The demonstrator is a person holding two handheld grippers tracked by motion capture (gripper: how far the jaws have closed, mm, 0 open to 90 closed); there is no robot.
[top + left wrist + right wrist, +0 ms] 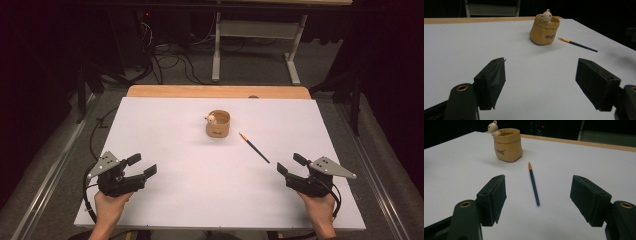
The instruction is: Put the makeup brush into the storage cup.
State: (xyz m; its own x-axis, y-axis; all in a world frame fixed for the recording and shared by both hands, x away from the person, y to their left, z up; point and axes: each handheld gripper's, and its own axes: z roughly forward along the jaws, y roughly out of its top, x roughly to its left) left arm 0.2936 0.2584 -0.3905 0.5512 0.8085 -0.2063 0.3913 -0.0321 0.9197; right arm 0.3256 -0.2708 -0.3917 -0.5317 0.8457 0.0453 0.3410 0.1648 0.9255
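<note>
A small tan pot shaped like a sack, with a little white animal figure on its rim, stands near the middle of the white table top. To its right lies a thin dark paintbrush with a golden ferrule. The pot and brush lie ahead of my left gripper, which is open and holds nothing. My left gripper rests near the front left. My right gripper sits at the front right, open; the brush lies just ahead between its jaws, with the pot beyond.
The white board covers a wooden table whose far edge shows. Beyond it a grey table frame and cables lie on the dark floor. Dark surroundings flank both sides.
</note>
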